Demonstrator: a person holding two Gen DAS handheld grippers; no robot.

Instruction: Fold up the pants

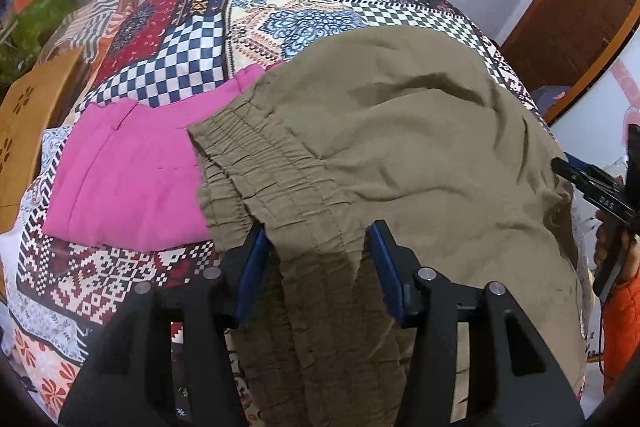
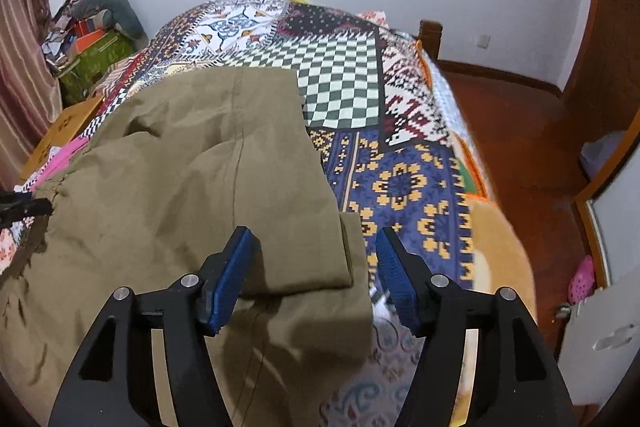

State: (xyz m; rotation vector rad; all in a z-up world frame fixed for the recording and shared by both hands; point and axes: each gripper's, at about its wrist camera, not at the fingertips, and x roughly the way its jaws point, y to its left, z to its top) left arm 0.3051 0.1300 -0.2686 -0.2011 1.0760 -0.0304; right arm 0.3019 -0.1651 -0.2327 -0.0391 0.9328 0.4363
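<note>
Pants (image 1: 400,147), olive, are laid folded on patterned bedspread (image 2: 400,183), waistband next to pink cloth (image 1: 128,183). Left gripper (image 1: 316,255) is seen open over waistband, nothing clamped. Right gripper (image 2: 312,267) is open approx. over hem corner, w/o grip.

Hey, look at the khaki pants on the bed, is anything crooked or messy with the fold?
Slightly. The khaki pants lie folded but rumpled, and in the right wrist view the top layer's corner stops short of the layer beneath. The elastic waistband overlaps the pink garment.
</note>
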